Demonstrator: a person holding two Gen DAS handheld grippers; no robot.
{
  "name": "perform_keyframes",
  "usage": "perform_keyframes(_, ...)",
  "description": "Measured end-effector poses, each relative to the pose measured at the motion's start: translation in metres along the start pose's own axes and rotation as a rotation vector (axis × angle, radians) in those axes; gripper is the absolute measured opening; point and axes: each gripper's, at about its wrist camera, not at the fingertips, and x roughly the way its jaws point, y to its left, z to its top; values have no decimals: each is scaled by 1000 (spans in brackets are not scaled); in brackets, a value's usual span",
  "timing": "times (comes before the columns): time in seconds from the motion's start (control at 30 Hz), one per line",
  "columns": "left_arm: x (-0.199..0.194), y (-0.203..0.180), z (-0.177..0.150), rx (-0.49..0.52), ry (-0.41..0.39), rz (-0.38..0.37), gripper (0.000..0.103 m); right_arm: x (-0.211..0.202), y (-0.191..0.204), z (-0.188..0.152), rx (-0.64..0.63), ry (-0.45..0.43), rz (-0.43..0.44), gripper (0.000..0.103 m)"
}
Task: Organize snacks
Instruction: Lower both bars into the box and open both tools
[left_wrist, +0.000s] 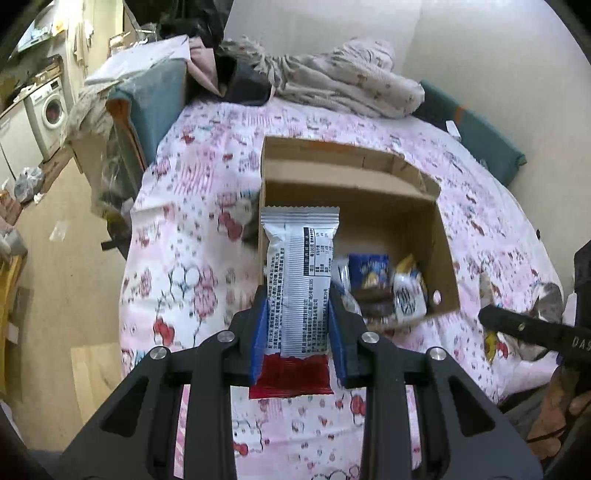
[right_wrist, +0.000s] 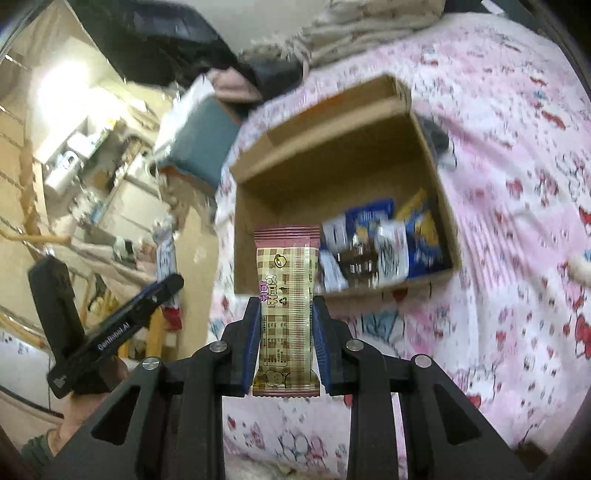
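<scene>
Both tools tilted down w/ snack bars (left_wrist: 299, 280) over box (left_wrist: 439, 236).

I see a glossy silver-and-red foil wrapper (left_wrist: 299, 291) crinkled at its crimped ends, and a shinier plaid plastic-film wrapper (right_wrist: 286, 310). My left gripper (left_wrist: 298, 325) and right gripper (right_wrist: 285, 332) look like matt black plastic with smooth metal rivets and ribbed blue pads. The cardboard box (left_wrist: 443, 236) is plain, matt brown. The bedsheet (left_wrist: 192, 229) is soft printed cloth.
</scene>
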Motion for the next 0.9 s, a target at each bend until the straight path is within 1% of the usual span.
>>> perform_keyframes(0.1,4,-1,14,-6,-5,-13,26,2,-8,17,28,-23,-8,28)
perform_keyframes(0.2,12,-5,20,-3,-8,-23,26,7,-13,30,37,-31,-28,28)
perform_keyframes(0.4,42,-13,27,7,18,-40,26,37,-19,50,40,-15,-48,28)
perform_keyframes(0.53,69,-13,20,13,39,-68,26,60,-26,50,53,12,-52,28)
perform_keyframes(0.63,89,-11,14,6,71,-77,26,79,-32,47,59,41,-76,28)
perform_keyframes(0.7,96,-8,11,-40,84,-82,26,88,-35,45,56,60,-91,28)
perform_keyframes(0.77,101,-9,10,-39,95,-92,26,96,-36,43,48,73,-107,28)
perform_keyframes(0.83,105,-11,9,-23,102,-90,26,103,-39,42,54,86,-101,28)
perform_keyframes(0.9,109,-10,9,-30,114,-92,26,108,-40,42,54,96,-114,28)
